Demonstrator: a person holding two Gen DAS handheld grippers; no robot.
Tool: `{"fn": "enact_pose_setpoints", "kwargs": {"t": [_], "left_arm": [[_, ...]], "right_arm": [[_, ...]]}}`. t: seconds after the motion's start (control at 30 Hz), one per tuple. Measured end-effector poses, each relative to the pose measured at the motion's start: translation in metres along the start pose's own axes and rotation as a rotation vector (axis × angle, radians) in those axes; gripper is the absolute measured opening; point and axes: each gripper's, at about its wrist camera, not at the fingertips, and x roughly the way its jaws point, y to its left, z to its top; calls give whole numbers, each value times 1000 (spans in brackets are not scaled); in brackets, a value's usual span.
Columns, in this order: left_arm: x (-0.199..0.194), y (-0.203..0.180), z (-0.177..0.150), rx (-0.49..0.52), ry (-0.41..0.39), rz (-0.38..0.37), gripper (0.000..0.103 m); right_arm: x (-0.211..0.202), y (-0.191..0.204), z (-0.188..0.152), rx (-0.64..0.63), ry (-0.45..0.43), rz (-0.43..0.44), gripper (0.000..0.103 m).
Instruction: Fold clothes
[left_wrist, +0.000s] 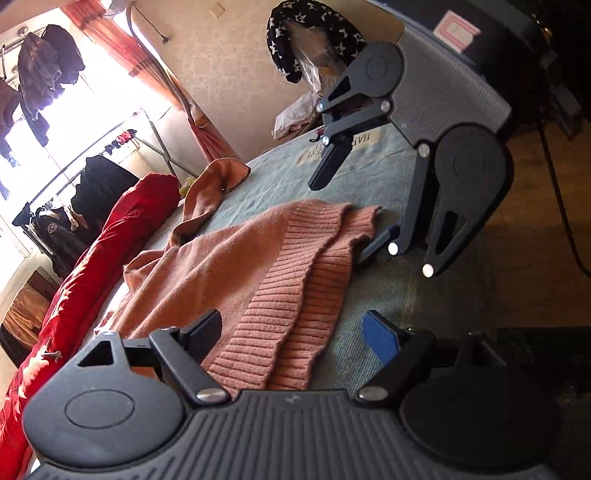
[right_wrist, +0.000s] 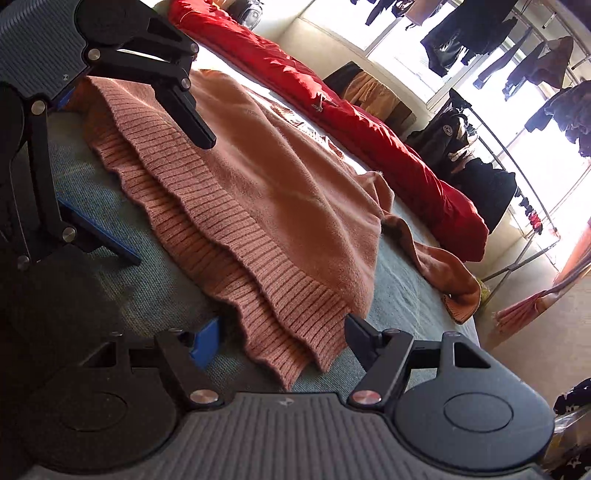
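Left wrist view: a pink knit sweater (left_wrist: 236, 266) lies spread on the grey-green bed cover (left_wrist: 369, 354), its ribbed hem (left_wrist: 280, 332) nearest the camera, one sleeve (left_wrist: 207, 199) trailing to the far left toward a rolled red quilt (left_wrist: 110, 251). The left gripper (left_wrist: 291, 336) stands wide, its fingers straddling the near hem corner and gripping nothing. Farther right, the right gripper (left_wrist: 343, 214) also gapes wide, one finger low at the hem's far corner.

Right wrist view: the same sweater (right_wrist: 266, 177) runs away from the lens, its ribbed hem (right_wrist: 229, 236) showing two layers lying slightly apart. The right gripper (right_wrist: 284, 339) is spread open around the near corner, holding nothing; the left gripper (right_wrist: 170, 192) hovers open at the far left.

The risk, judging by the doubled hem: either pair of fingers could pinch just the top layer, so the garment would split open on lifting. The loose sleeve could drag or bunch under a fold, and the soft cover could get pinched in with the knit.
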Motion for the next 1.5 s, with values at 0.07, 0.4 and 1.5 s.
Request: {"fn": "enact_pose_setpoints", "kwargs": {"t": [0.07,0.4,1.5], "left_arm": [[7,0,4,-8,13,21,84],[16,11,5,12,29,159,84],[-48,26,-75,89,440,512,84]], "right_arm": [[5,12,4,-65,-17,-87,75],[-19,-7,8,-21,-118,-148,75],[-11,-17,35,-65,-203,-59,9]]}}
